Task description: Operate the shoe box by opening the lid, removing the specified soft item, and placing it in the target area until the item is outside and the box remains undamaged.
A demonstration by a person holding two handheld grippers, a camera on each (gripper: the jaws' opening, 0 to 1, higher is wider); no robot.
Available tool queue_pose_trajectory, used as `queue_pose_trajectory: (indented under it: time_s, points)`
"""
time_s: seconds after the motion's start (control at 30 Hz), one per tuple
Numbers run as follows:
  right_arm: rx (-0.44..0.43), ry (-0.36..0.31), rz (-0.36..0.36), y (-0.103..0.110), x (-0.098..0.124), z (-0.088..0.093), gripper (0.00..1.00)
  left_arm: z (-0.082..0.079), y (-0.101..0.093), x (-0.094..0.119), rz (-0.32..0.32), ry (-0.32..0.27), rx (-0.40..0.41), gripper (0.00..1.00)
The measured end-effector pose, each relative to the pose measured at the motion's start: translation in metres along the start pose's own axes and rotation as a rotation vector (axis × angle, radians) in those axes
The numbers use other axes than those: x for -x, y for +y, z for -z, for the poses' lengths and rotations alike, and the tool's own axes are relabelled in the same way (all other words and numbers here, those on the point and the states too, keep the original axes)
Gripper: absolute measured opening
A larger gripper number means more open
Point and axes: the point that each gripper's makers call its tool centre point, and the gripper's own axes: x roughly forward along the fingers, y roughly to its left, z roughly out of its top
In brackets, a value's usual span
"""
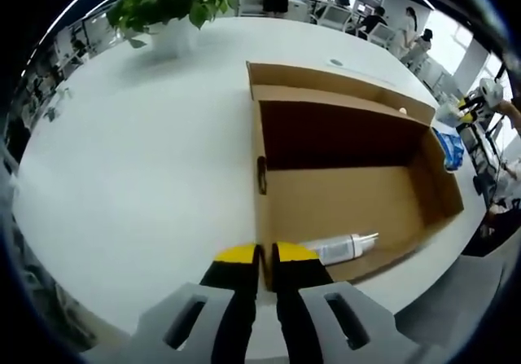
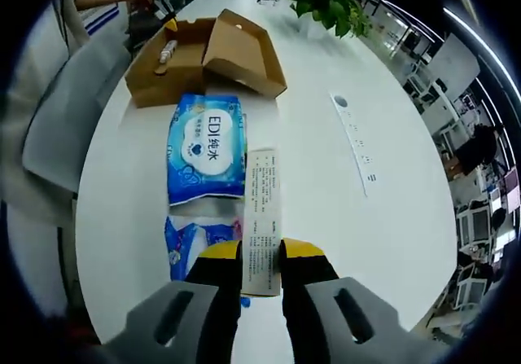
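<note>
The brown shoe box (image 1: 350, 201) lies open on the white table, its lid (image 1: 326, 83) folded back. A white bottle (image 1: 342, 247) lies inside near the front wall. My left gripper (image 1: 264, 254) is shut on the box's near wall at the corner. In the right gripper view, a blue-and-white soft wipes pack (image 2: 206, 148) lies in front of the box (image 2: 167, 71), outside it. My right gripper (image 2: 262, 254) is shut on the pack's white strip (image 2: 262, 209). The pack (image 1: 450, 148) also appears beyond the box's right end, with the right gripper (image 1: 470, 107) by it.
A potted green plant (image 1: 175, 2) (image 2: 330, 6) stands at the table's far end. A flat socket strip (image 2: 354, 140) is set into the tabletop. Grey chairs (image 2: 73, 111) line the table's edge, and people sit in the background.
</note>
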Motion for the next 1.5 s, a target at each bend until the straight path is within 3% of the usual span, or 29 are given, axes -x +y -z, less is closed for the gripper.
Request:
queue_pose_trajectory:
  time_s: [0.33, 0.63, 0.73, 1.5]
  points:
    - [-0.004, 0.021, -0.047, 0.002, -0.02, 0.027, 0.15, 0.0, 0.0, -0.001, 0.006, 0.013, -0.016, 0.04]
    - [0.026, 0.032, -0.084, 0.002, -0.037, 0.039, 0.15, 0.001, -0.001, -0.002, 0.003, 0.016, -0.011, 0.04]
    - [0.055, 0.065, -0.082, -0.001, -0.04, 0.048, 0.15, 0.001, -0.001, -0.002, 0.001, 0.018, -0.014, 0.04]
    - [0.075, 0.122, -0.05, -0.017, -0.043, 0.058, 0.16, 0.001, 0.0, -0.005, 0.003, 0.015, -0.029, 0.05]
